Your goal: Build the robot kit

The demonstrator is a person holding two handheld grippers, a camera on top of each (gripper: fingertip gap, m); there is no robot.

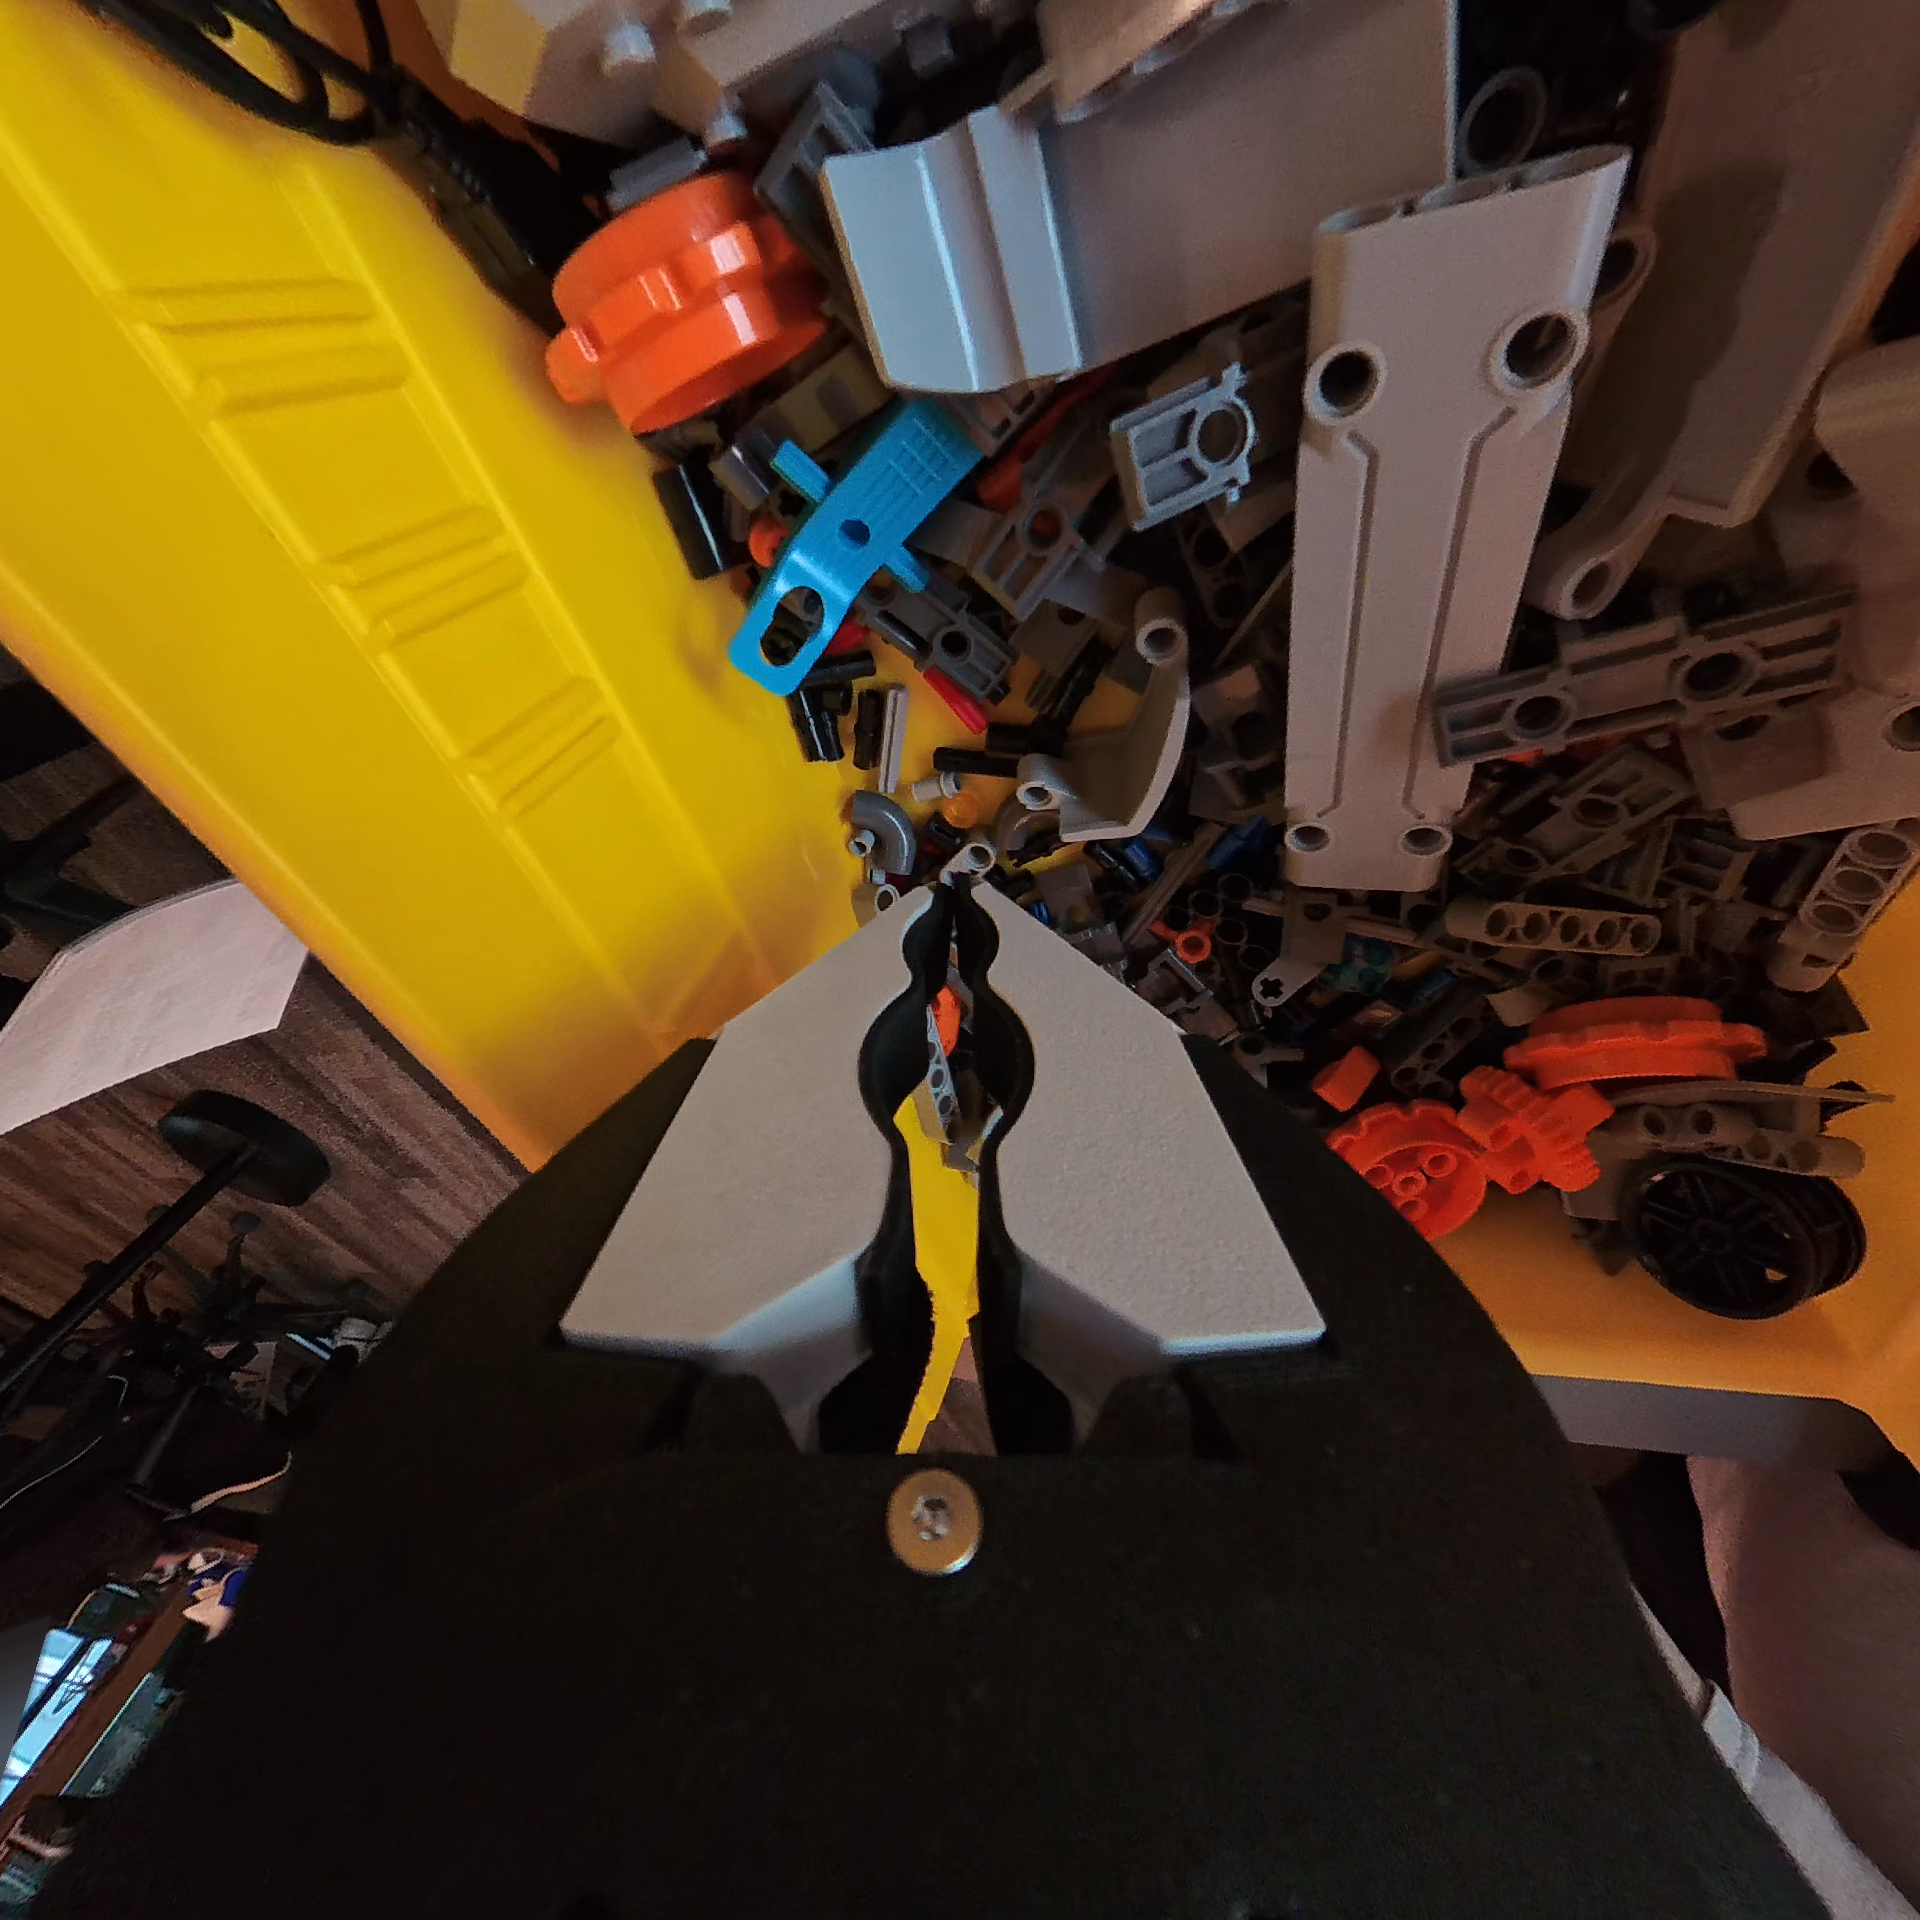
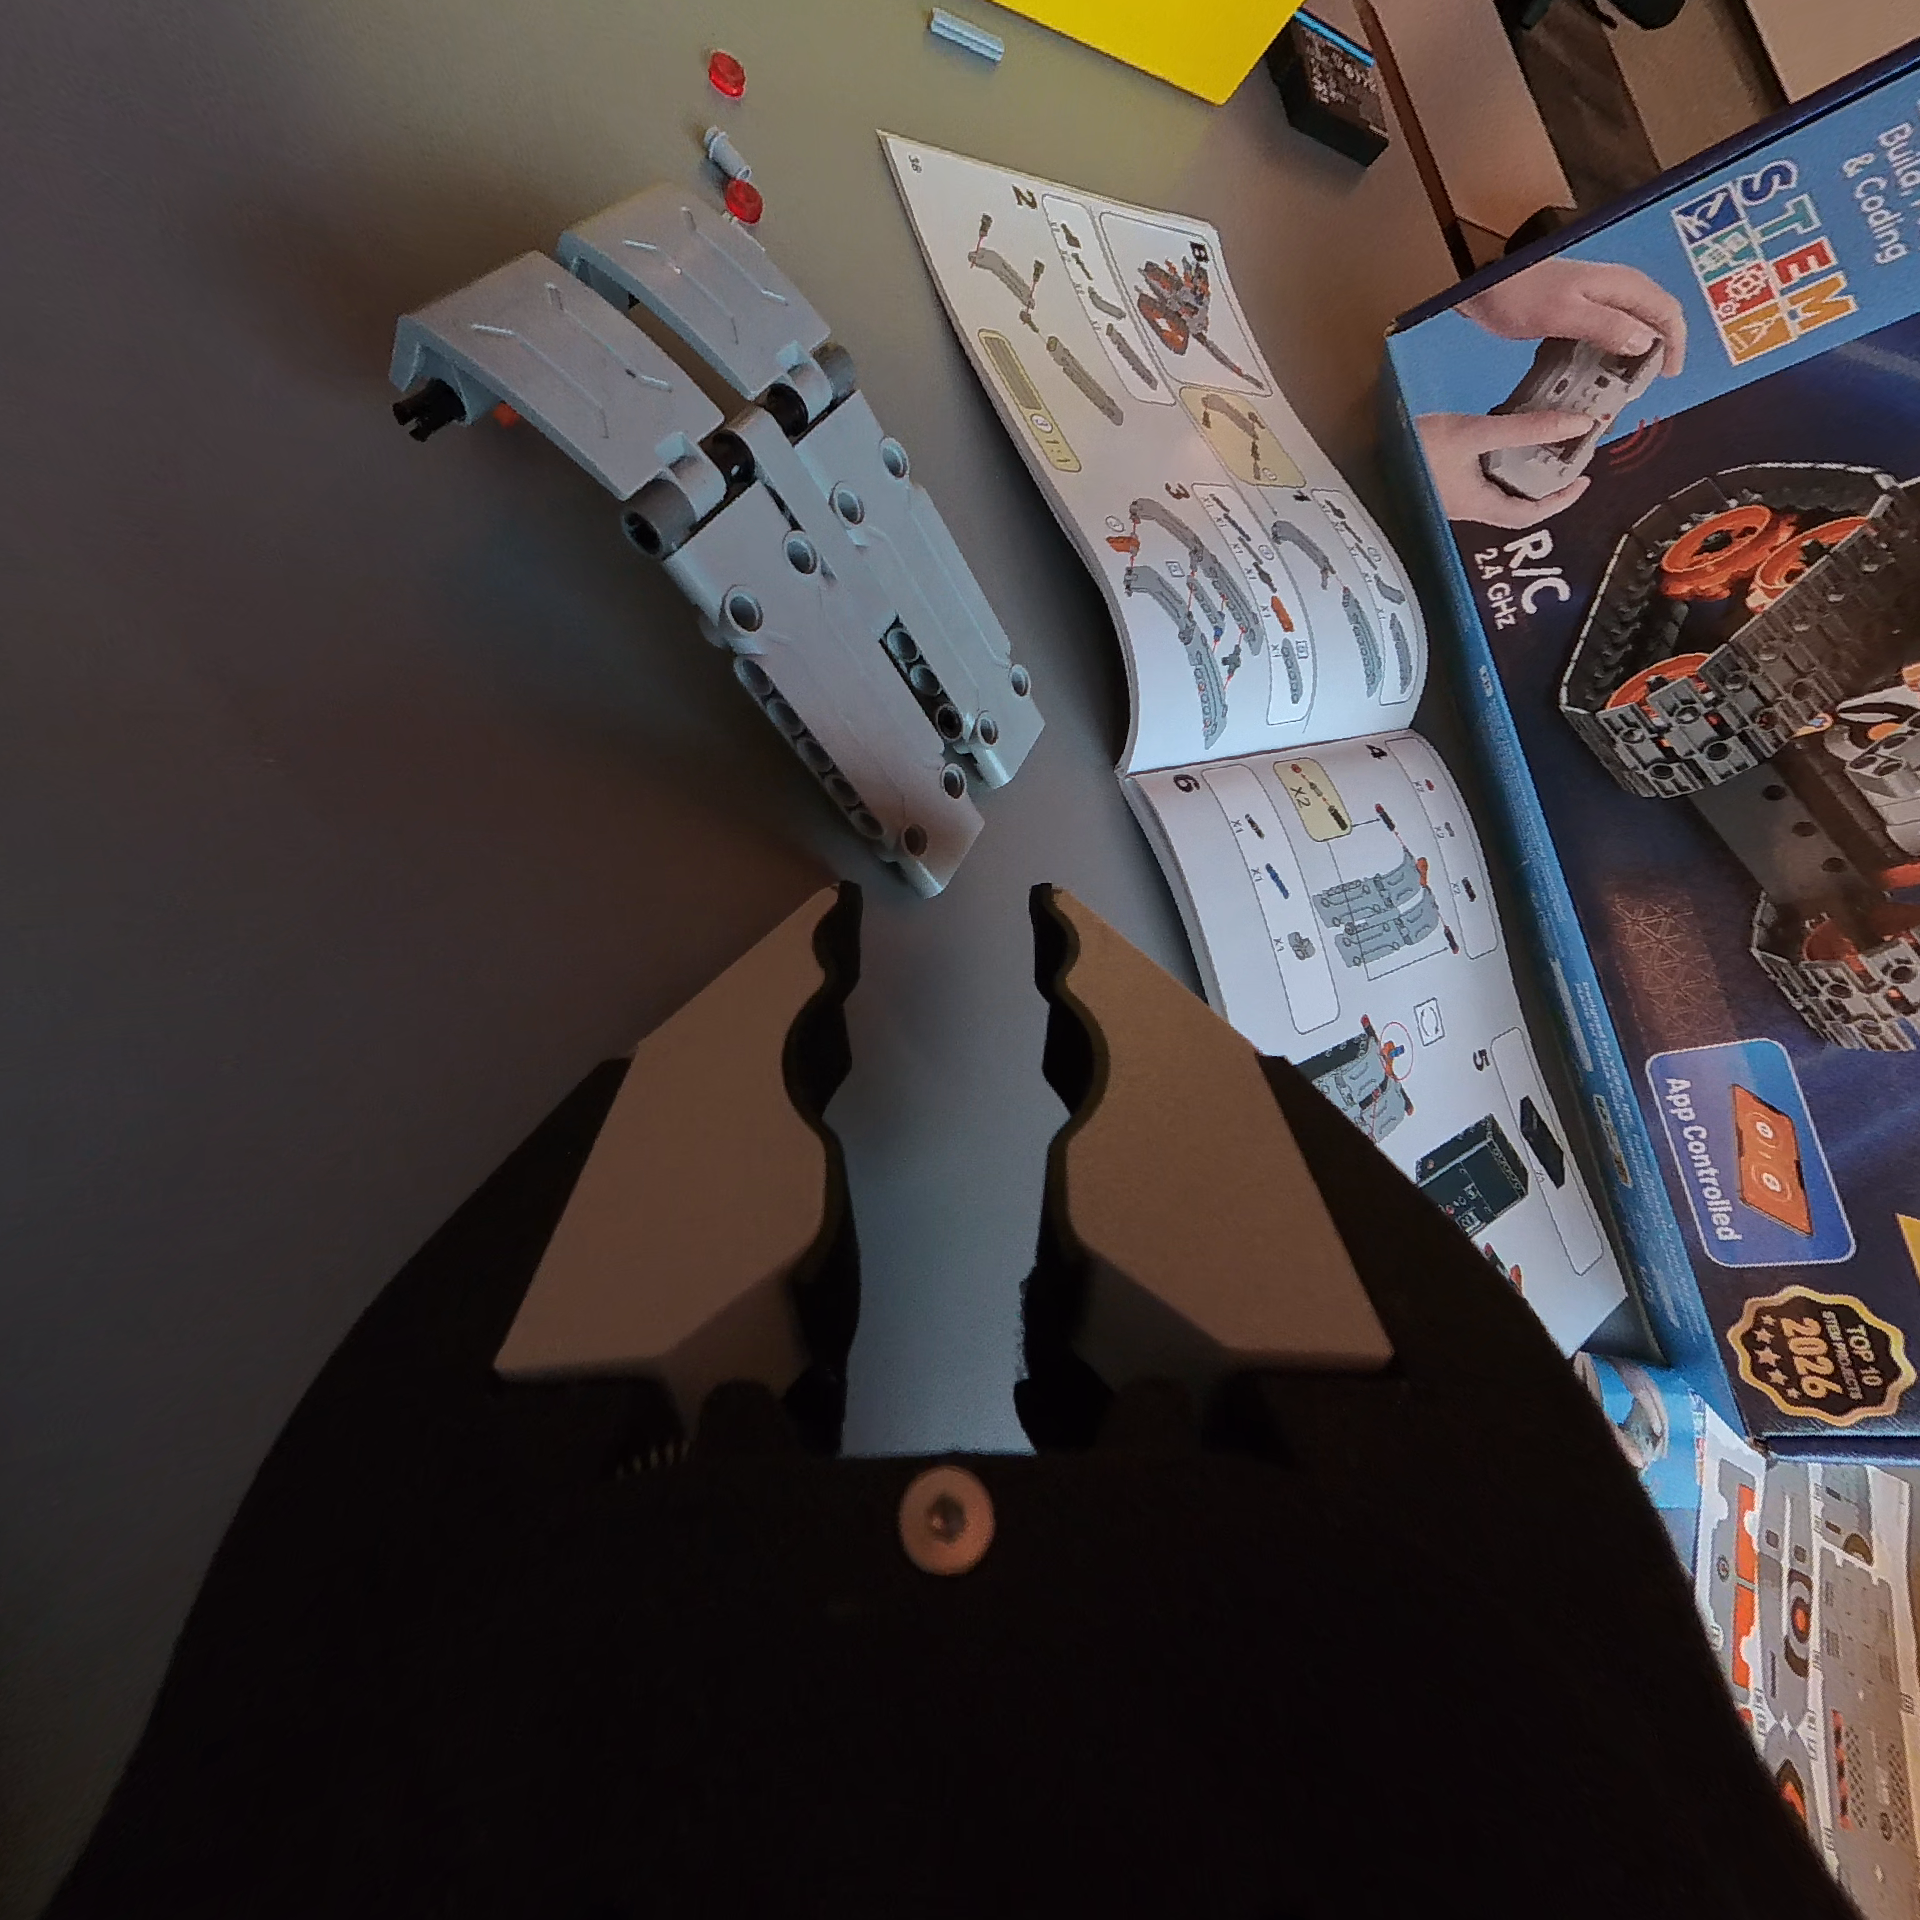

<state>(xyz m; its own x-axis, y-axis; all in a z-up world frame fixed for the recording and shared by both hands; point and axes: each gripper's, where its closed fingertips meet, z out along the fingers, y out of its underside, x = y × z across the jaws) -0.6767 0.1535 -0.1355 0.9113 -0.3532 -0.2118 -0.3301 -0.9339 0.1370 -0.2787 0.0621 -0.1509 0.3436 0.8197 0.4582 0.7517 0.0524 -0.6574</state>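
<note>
Left gripper [image 1: 961,894] is down in the yellow bin [image 1: 312,540], jaws pressed together at the tips on a small light-grey pin [image 1: 971,860] (a blue tool [image 1: 847,540] lies up at 11 o'clock, a long grey panel [image 1: 1423,540] at 1 o'clock). Right gripper [image 2: 943,902] hangs over the grey table [image 2: 260,831], jaws spread and bare, the grey panel assembly [image 2: 758,540] just beyond its tips at 11 o'clock, the open instruction booklet [image 2: 1247,665] at 2 o'clock

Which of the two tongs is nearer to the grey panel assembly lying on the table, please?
Right. The right tongs sit open just short of the grey panel assembly, tips by its near end. The left tongs are over the yellow bin of loose parts.
</note>
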